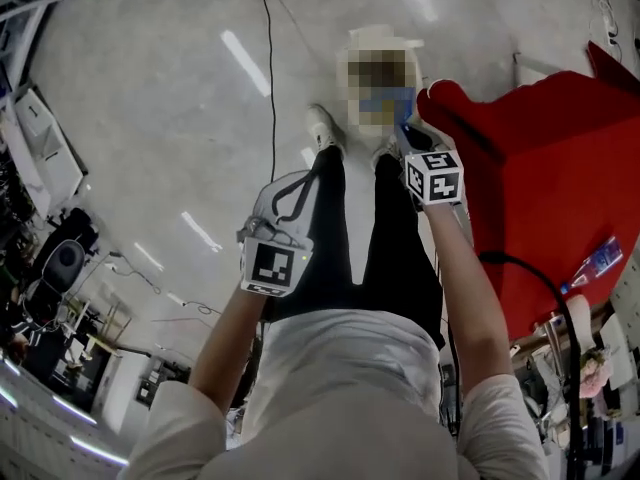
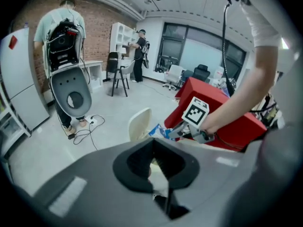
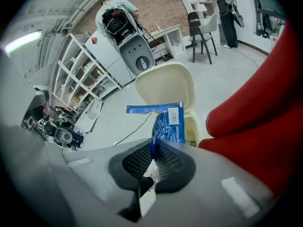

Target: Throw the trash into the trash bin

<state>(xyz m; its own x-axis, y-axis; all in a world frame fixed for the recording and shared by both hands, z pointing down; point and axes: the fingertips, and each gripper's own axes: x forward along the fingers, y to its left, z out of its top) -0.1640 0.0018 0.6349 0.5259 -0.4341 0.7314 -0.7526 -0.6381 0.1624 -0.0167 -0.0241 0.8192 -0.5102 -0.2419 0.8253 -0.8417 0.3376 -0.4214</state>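
**A:** The right gripper has its jaws pinched on the blue wrapper. The wrapper sticks out towards the cream trash bin, whose lid is up.

**B:** So we should get the wrapper squarely over the mouth before spreading the jaws. It looks light and flat, so we reckon it could drift or snag on the rim. We should also stay off the red armchair just beside the bin.

**A:** Left gripper?

**B:** Its jaws are pressed together with nothing between them, and it's apart from the bin.

**A:** Hard bits?

**B:** In the head view a mosaic patch covers most of the bin. We can't tell whether the wrapper is over the mouth yet. The wrapper hides much of the bin's inside, and its print is too small to read.
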